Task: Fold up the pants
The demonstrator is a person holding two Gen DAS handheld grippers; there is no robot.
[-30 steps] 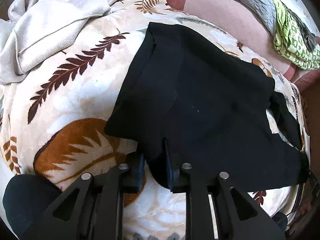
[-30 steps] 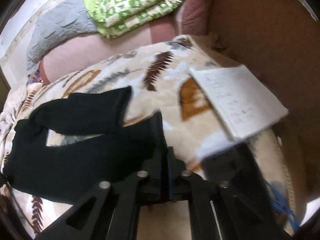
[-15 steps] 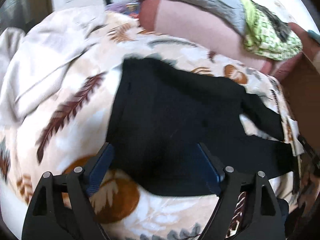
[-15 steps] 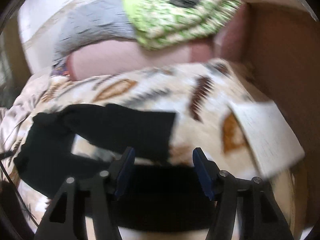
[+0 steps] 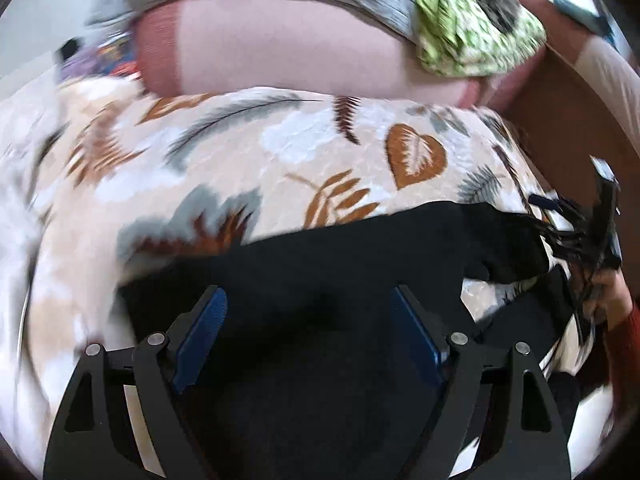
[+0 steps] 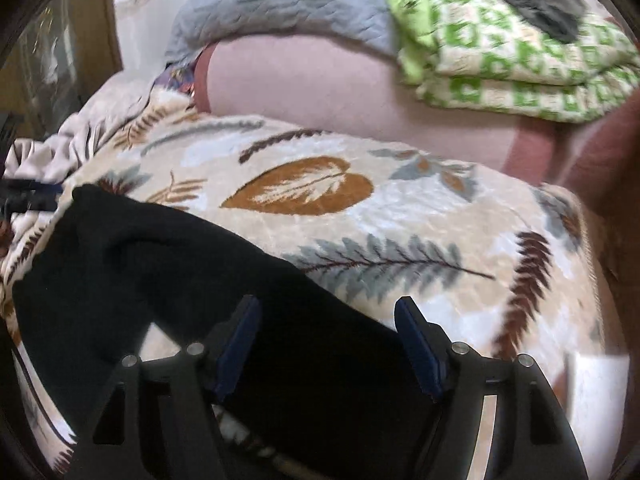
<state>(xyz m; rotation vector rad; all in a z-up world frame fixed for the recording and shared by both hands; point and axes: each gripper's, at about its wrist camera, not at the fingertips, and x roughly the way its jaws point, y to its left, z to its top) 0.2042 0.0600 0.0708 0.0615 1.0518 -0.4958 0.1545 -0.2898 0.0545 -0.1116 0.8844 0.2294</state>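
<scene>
On the leaf-patterned fleece blanket [image 6: 400, 216] lies one pair of black fabric pants [image 5: 320, 280], spread flat, presumably for folding. Two grippers hover above it: left gripper [image 5: 308, 320] and right gripper [image 6: 328, 332], fingers released and grasping nothing. One green checked folded cloth [image 6: 500, 52] rests well apart.

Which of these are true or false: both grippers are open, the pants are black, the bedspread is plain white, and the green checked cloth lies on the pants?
Both grippers are open: true; the left gripper and the right gripper have their jaws apart.
The pants are black: true.
The bedspread is plain white: false; it has a leaf pattern.
The green checked cloth lies on the pants: false; it sits far behind them.
</scene>
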